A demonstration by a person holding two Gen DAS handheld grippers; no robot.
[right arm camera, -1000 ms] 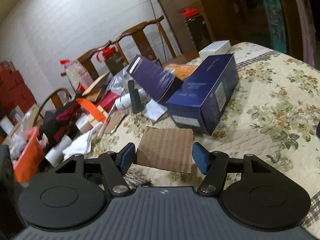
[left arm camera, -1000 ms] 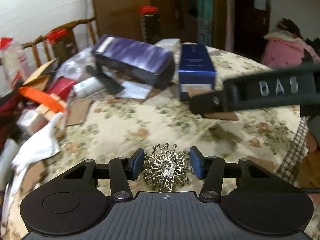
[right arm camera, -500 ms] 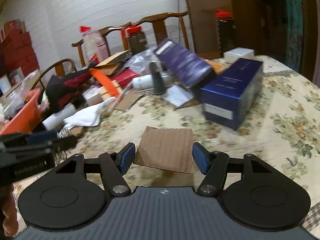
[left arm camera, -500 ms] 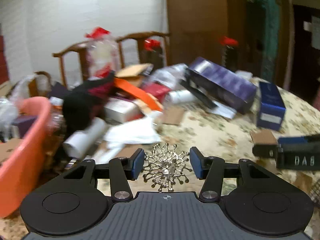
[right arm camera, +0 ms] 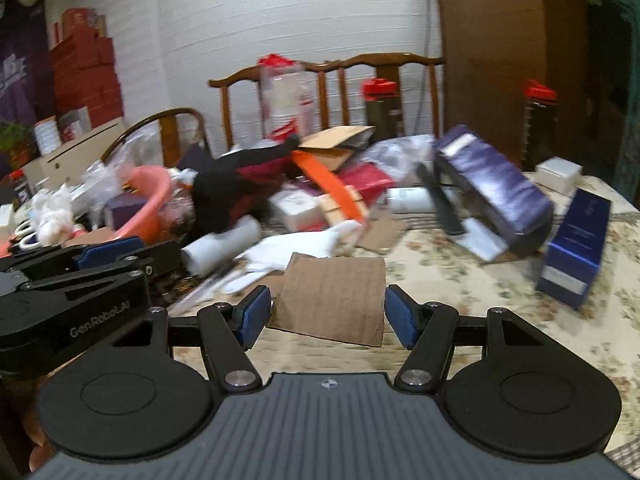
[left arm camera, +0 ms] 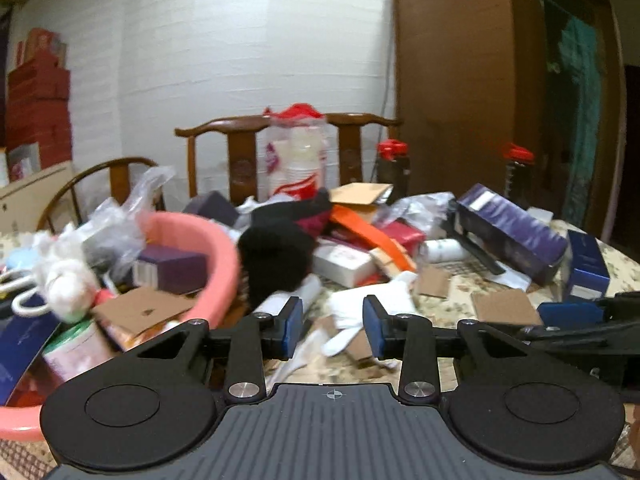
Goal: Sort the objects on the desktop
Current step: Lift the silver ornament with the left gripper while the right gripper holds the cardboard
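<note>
My right gripper (right arm camera: 326, 316) is shut on a square piece of brown cardboard (right arm camera: 332, 296), held flat above the flowered tablecloth (right arm camera: 460, 280). Nothing sits between the blue pads of my left gripper (left arm camera: 332, 328), and its jaws are closing. It hovers just right of a pink plastic basin (left arm camera: 224, 264) filled with boxes, bags and cardboard. In the right wrist view the left gripper (right arm camera: 108, 252) is at the left, near the basin (right arm camera: 156, 196). In the left wrist view the right gripper (left arm camera: 572, 316) shows at the right edge.
A heap of clutter covers the table's back: a black cloth (left arm camera: 276, 256), a white roll (right arm camera: 224, 248), white gloves (left arm camera: 372, 304), an orange strap (right arm camera: 328, 188), a purple box (right arm camera: 492, 188) and a blue box (right arm camera: 576, 248). Wooden chairs (left arm camera: 240, 136) and red-capped jars (right arm camera: 380, 108) stand behind.
The silver spiky ornament that was between my left jaws is gone from them, and the jaws have narrowed. Both views swung left toward the pink basin. The right gripper still carries the cardboard.
</note>
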